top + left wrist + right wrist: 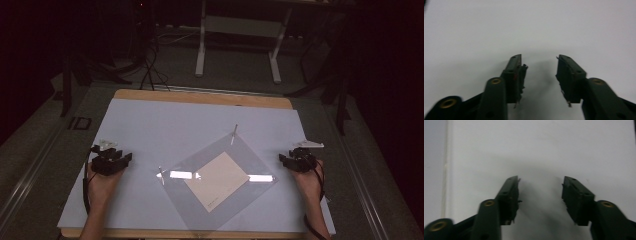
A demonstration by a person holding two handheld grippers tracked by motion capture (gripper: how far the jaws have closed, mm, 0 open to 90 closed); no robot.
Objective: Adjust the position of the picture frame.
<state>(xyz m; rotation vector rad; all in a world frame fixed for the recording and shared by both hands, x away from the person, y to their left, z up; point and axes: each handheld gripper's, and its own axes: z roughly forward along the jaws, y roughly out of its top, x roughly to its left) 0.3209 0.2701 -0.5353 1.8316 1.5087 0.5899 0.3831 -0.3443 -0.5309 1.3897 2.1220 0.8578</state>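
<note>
Left gripper [119, 159]: we see it at the left side of the table [150, 120], held in the left hand [102, 180]; its jaws stand apart with nothing between them, only the pale table cover below.
Left metal pin [160, 174]: to the right of the left gripper, at the left corner of the sleeve.
Transparent sleeve [200, 212]: it lies flat between both grippers, turned like a diamond, well apart from each.
Beige paper sheet [216, 180]: inside the sleeve, in its middle.
Far metal pin [233, 134]: at the far corner of the sleeve.
Right gripper [286, 161]: at the right side, held in the right hand [306, 181]; the jaws are open and hold nothing.
</note>
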